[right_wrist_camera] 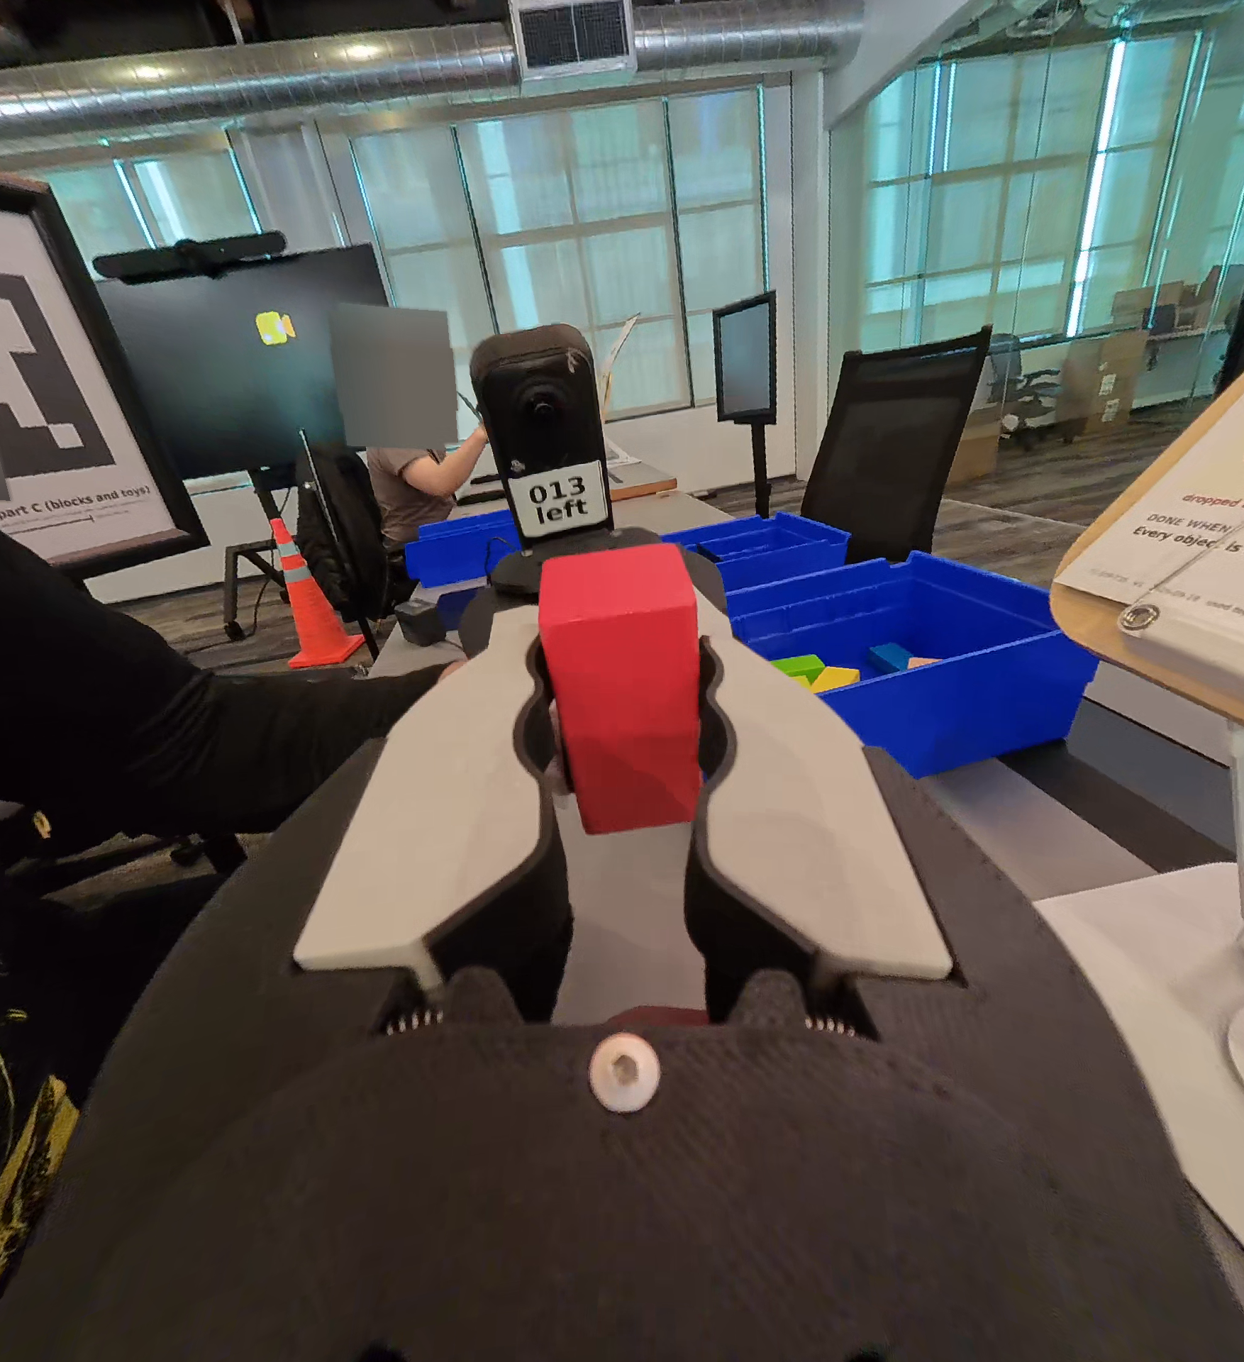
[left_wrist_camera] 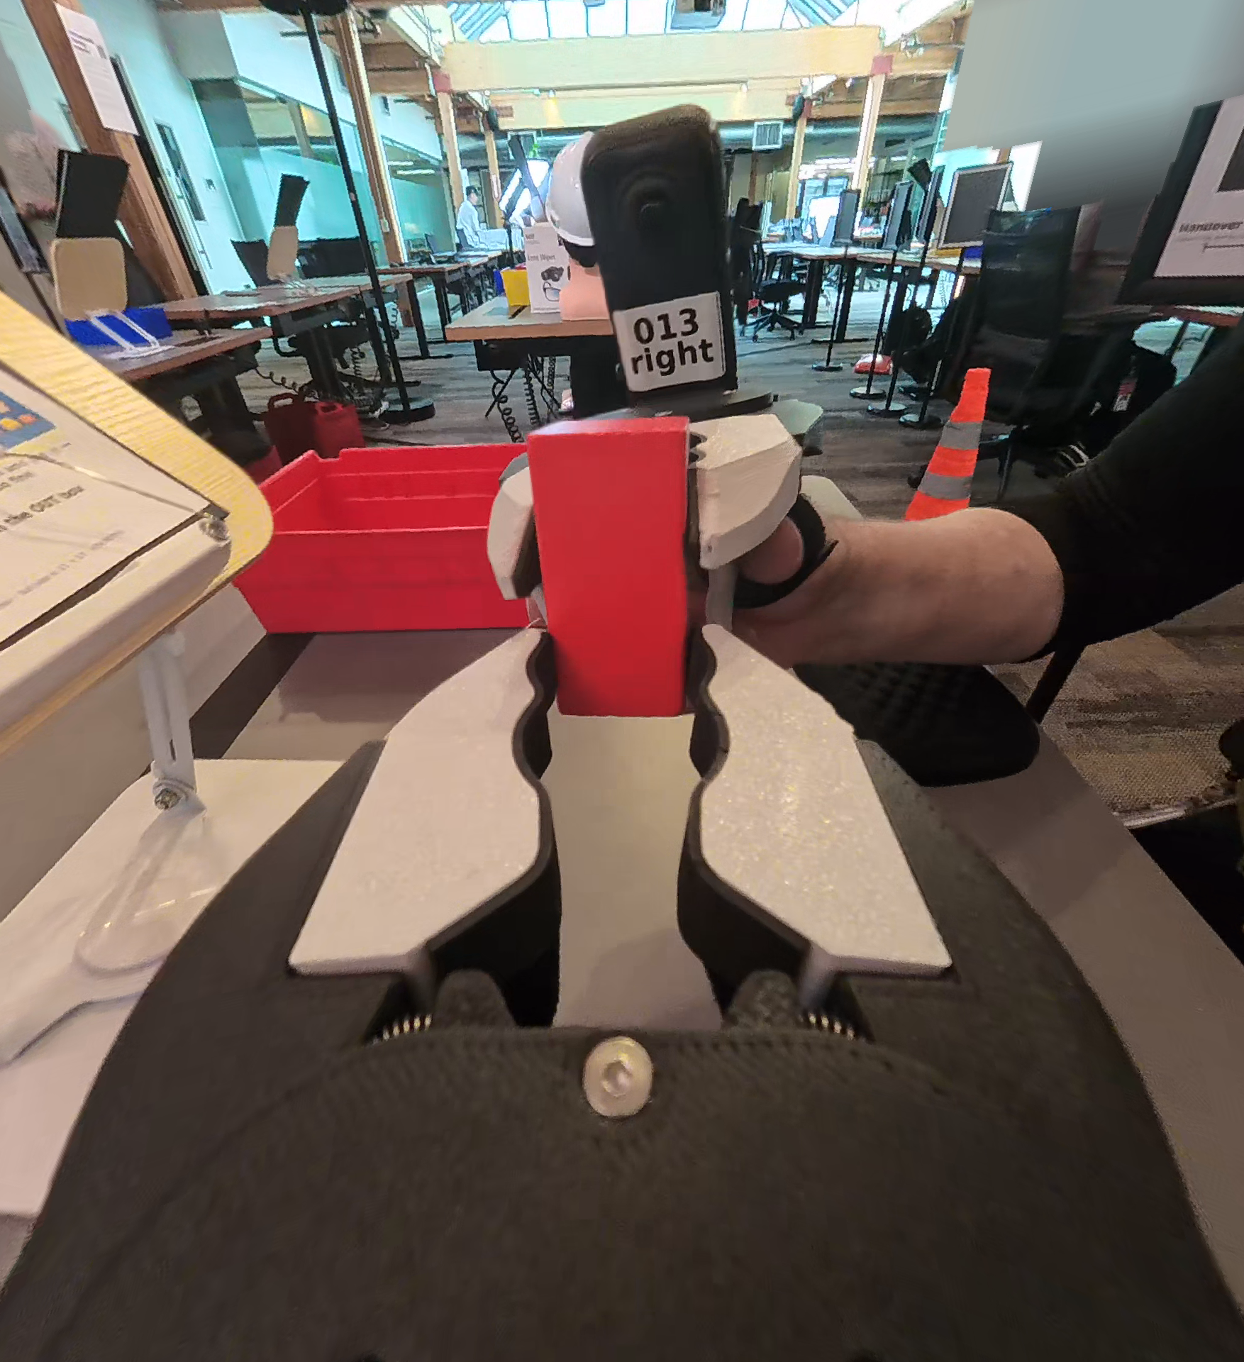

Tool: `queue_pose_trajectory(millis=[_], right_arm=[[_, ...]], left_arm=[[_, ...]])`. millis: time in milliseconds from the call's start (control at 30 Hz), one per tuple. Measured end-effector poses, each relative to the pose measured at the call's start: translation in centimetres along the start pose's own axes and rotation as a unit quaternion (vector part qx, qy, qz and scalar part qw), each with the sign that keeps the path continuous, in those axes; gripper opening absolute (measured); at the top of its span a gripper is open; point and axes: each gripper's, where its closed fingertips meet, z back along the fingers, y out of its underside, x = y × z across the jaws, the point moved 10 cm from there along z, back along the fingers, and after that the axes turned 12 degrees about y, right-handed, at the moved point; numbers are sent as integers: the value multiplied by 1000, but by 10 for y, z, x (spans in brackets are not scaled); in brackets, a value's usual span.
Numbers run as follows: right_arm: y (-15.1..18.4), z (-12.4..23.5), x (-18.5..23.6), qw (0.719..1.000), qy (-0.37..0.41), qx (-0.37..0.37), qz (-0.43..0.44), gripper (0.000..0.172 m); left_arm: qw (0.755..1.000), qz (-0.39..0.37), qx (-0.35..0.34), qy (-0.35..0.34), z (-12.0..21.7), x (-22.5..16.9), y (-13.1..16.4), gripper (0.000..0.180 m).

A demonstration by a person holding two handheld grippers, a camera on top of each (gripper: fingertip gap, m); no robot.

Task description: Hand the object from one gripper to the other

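Red rectangular wooden block (left_wrist_camera: 615,567) clamped by both tongs above the table (left_wrist_camera: 398,685).
Its lower end is gripped by the left tongs (left_wrist_camera: 619,663), its upper part by the right tongs (right_wrist_camera: 623,707); a red plastic bin (left_wrist_camera: 383,545) is seen behind.

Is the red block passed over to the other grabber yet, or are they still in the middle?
Right in the middle. Done: the grippers have met above the table, and the red block stands between both. In hand: the left gripper pinches its lower end, while the right gripper clamps it too. Left: one gripper must let go, and which one cannot be told from here.
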Motion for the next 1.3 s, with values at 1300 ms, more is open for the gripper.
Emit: queue_pose_trajectory(millis=[1300], right_arm=[[36,228,-362,660,479,551,-177,34]], left_arm=[[936,-39,50,-346,143,69,-49,47]])
